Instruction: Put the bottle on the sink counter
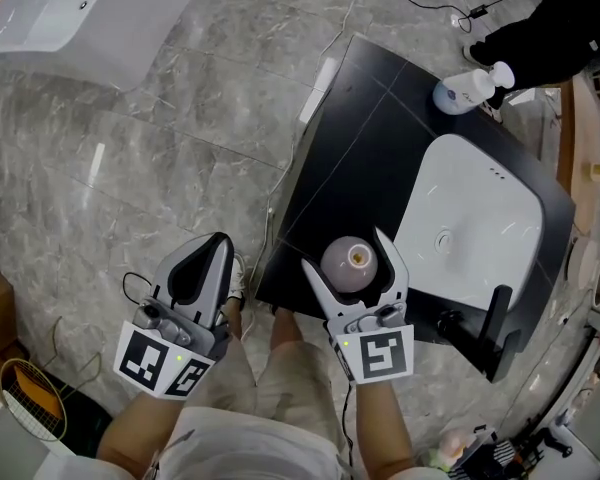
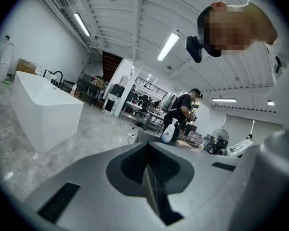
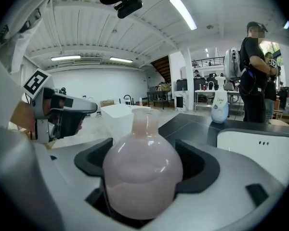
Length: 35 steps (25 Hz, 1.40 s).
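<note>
A round pinkish glass bottle [image 1: 351, 264] with a short neck sits between the jaws of my right gripper [image 1: 355, 268], which is shut on it. In the right gripper view the bottle [image 3: 140, 170] stands upright and fills the space between the jaws of the right gripper [image 3: 142, 177]. It hangs over the near corner of the black sink counter [image 1: 365, 138]. My left gripper [image 1: 202, 268] is to the left, over the floor, jaws pressed together and holding nothing. The left gripper [image 2: 147, 177] shows its closed jaws in its own view.
A white basin [image 1: 470, 223] is set in the counter, with a black tap [image 1: 485, 323] at its near side. A white pump bottle [image 1: 470, 88] stands at the counter's far corner. A white bathtub [image 1: 90, 13] stands on the marble floor at the far left. A person [image 3: 253, 76] stands beyond the counter.
</note>
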### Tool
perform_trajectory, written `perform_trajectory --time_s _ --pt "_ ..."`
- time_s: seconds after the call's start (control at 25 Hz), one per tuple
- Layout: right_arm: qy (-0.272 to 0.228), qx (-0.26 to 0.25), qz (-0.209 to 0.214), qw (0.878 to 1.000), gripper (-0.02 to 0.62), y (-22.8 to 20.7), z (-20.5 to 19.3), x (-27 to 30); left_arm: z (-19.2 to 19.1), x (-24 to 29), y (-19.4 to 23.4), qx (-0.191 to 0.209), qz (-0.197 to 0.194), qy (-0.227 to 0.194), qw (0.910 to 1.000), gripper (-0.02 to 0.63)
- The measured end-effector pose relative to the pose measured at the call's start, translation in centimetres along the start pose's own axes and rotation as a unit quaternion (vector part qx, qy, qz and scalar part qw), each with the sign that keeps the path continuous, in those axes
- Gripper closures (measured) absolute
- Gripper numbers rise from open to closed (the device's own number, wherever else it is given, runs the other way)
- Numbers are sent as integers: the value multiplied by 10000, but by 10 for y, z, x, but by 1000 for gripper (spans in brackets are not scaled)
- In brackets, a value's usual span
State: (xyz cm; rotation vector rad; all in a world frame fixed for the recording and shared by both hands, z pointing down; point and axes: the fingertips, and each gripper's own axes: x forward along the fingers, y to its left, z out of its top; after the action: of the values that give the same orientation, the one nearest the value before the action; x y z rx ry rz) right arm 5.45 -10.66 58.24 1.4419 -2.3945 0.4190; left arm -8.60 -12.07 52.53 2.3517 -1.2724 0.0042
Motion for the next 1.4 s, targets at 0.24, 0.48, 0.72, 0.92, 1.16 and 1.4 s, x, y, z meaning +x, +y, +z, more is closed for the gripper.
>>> perform_trajectory --time_s 0.24,0.48,0.72,0.92,1.16,1.4 --pt "241 -39 -66 9997 175 0 -9 5 -4 -2 3 -50 33 9 10000 592" --pt "135 -161 -21 9998 175 4 -11 11 -3 -1 6 -72 47 -11 10000 592" --pt "73 -226 -33 9997 175 3 -9 19 -5 -1 7 -92 56 -21 9999 592" --pt "82 -299 -9 9995 175 4 -8 21 -7 0 8 -119 60 -10 9999 592" --pt "220 -419 45 9989 175 5 -12 21 -10 1 4 -149 29 -7 9999 592" --pt "406 -440 52 9982 175 6 -17 22 -13 1 4 -178 29 -12 9998 592"
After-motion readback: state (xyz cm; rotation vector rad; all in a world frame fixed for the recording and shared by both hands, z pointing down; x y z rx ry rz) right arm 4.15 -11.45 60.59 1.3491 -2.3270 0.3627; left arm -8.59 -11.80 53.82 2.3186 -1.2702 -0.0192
